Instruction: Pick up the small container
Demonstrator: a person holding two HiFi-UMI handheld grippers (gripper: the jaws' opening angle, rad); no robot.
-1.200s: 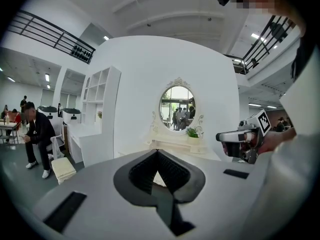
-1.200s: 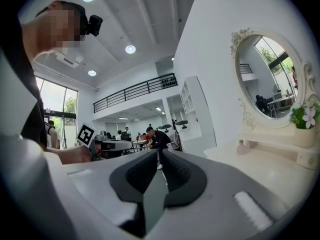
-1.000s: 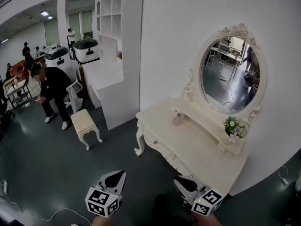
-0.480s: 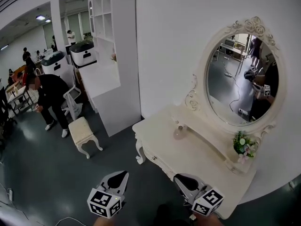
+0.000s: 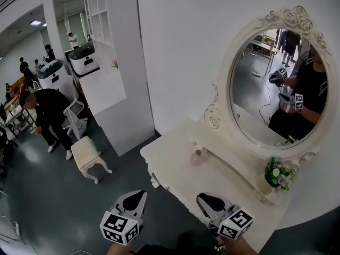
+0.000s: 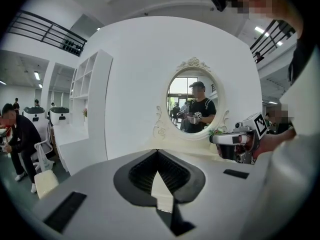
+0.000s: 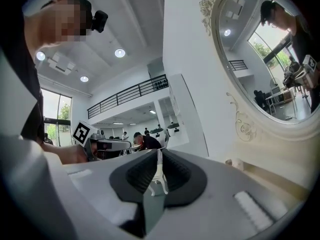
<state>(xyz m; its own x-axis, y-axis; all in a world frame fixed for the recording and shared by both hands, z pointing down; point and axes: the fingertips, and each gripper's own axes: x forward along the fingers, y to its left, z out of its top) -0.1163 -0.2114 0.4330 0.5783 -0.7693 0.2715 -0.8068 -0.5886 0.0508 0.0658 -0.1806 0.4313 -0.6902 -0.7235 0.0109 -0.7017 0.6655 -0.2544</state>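
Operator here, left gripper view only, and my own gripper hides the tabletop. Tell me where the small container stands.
Observer: Head view: the small container stands on the dressing table, by the left end of the ledge under the mirror.
Operator: Report the right gripper's jaws.
Observer: Its own view shows the right gripper with jaws shut, nothing between them.
Operator: Say how close it is.
Observer: It hangs at the table's near edge; the container is farther in, untouched.

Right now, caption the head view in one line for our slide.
Left gripper and right gripper face a dressing table with oval mirror, flowers and small container.
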